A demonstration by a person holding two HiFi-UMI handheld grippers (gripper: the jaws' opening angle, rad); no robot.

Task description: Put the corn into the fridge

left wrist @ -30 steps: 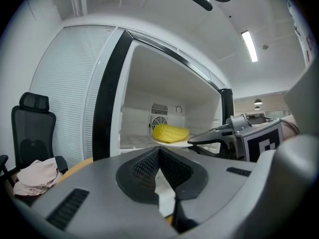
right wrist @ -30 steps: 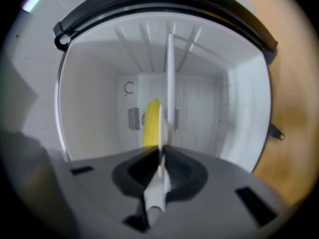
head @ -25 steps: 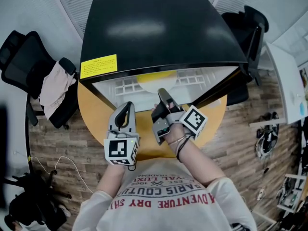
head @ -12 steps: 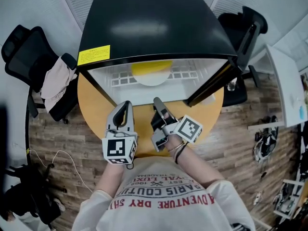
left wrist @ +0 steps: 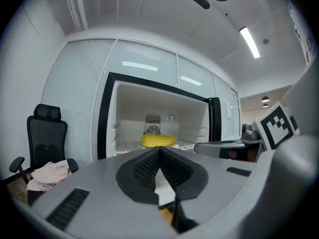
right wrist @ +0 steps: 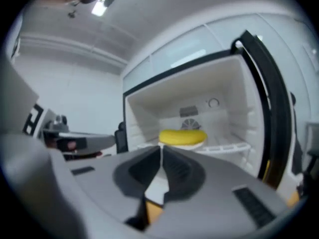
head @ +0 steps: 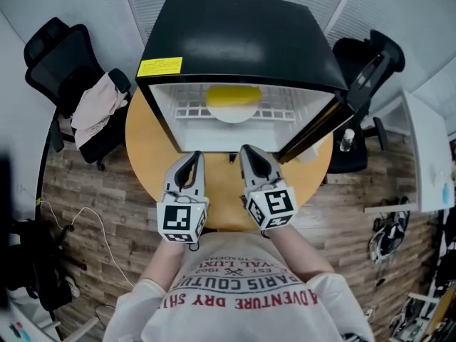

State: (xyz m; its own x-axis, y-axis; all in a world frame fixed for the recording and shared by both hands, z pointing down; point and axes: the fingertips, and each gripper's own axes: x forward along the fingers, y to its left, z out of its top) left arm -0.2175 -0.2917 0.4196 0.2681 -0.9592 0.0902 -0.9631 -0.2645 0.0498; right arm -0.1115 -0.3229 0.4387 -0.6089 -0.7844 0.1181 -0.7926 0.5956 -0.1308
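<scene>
The yellow corn (head: 233, 95) lies on a white plate (head: 233, 112) on the wire shelf inside the open black mini fridge (head: 242, 41). It also shows in the left gripper view as the corn (left wrist: 158, 141) and in the right gripper view as the corn (right wrist: 182, 136). My left gripper (head: 194, 159) and right gripper (head: 249, 154) hover side by side over the round wooden table (head: 142, 148), in front of the fridge opening. Both are shut and hold nothing. The left gripper (left wrist: 158, 151) and right gripper (right wrist: 161, 151) both point at the corn.
The fridge door (head: 342, 105) stands open to the right. A black office chair (head: 68, 55) with a pale cloth (head: 92, 109) stands at the left, another black chair (head: 370, 55) behind the door. A white desk (head: 427, 155) is at the right.
The right gripper has drawn back out of the fridge toward my body and now sits level beside the left one. The left gripper has stayed nearly still. The head view has shifted.
</scene>
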